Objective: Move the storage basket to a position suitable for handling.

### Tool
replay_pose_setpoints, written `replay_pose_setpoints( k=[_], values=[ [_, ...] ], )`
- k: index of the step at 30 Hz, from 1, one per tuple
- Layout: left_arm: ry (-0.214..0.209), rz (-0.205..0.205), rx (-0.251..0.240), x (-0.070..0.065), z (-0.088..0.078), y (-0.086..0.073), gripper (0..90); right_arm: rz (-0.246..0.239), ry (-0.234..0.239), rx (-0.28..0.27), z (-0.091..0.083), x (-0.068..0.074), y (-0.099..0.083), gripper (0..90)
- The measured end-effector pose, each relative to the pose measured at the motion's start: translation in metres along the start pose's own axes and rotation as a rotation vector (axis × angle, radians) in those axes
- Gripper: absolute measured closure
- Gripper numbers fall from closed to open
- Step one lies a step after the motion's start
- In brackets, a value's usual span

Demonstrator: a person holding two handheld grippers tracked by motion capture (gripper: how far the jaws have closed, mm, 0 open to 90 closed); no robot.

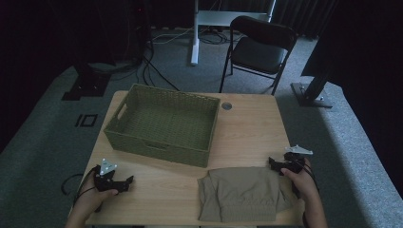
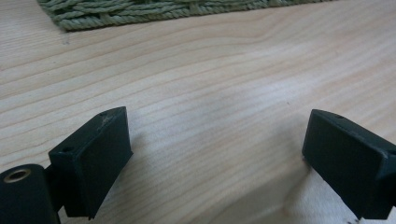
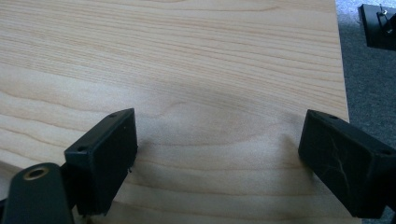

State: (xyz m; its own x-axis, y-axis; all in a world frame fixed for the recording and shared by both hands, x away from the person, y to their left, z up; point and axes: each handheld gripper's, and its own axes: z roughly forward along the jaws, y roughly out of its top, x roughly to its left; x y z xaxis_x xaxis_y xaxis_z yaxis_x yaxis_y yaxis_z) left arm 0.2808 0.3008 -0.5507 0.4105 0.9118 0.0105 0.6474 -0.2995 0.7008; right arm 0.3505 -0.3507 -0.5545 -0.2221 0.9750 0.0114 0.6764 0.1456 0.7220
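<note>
High view: your two hands rest at the near corners of a pale wooden surface, each with a gripper, and between them lies a folded khaki garment (it looks like trousers or shorts, though the fold hides which). The cloth is a dull olive-tan, soft and creased, gathered into a roughly rectangular bundle with a ribbed or elasticated band running along its near edge. Its long axis runs left to right across the surface, parallel to the near edge, and that banded edge faces you. It sits at the near right of the surface, just in front of the right corner of a green woven basket, close to it but apart.

Your right gripper lies just beside the garment's far right corner, pointing left toward it; whether it touches the cloth cannot be told. Right gripper view shows its jaws spread wide with bare wood grain between them and nothing held. Your left gripper lies near the left front corner, pointing right, well apart from the garment. Left gripper view shows its jaws equally wide, empty, flat wood between them and the basket's woven base at the top edge.

A black folding chair stands on the grey carpet beyond the surface.
</note>
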Motion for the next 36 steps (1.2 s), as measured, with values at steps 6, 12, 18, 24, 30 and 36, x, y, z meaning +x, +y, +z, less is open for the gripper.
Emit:
replay_pose_setpoints(
  k=[6, 12, 18, 24, 30, 36],
  values=[
    [-0.021, 0.007, -0.002, 0.005, -0.003, -0.002, 8.7, -0.003, 0.001, -0.001, 0.000, 0.000, 0.000, 11.2],
    [-0.018, -0.004, -0.005, 0.012, -0.004, 0.000, 8.8, 0.028, 0.005, -0.016, -0.001, -0.001, 0.001, 11.3],
    [-0.022, -0.023, -0.007, 0.017, -0.005, 0.004, 10.9, 0.033, 0.006, -0.036, -0.008, -0.002, 0.011, 11.3],
    [-0.023, -0.045, -0.002, 0.020, -0.004, 0.006, 15.2, 0.031, 0.013, -0.071, -0.017, 0.001, 0.023, 11.3],
    [-0.005, -0.054, -0.028, 0.027, -0.011, 0.013, 15.1, 0.022, 0.029, -0.102, -0.028, 0.009, 0.036, 11.3],
    [0.003, -0.108, -0.091, 0.039, -0.021, 0.022, 15.0, 0.024, 0.066, -0.137, -0.038, 0.023, 0.049, 11.3]
  ],
)
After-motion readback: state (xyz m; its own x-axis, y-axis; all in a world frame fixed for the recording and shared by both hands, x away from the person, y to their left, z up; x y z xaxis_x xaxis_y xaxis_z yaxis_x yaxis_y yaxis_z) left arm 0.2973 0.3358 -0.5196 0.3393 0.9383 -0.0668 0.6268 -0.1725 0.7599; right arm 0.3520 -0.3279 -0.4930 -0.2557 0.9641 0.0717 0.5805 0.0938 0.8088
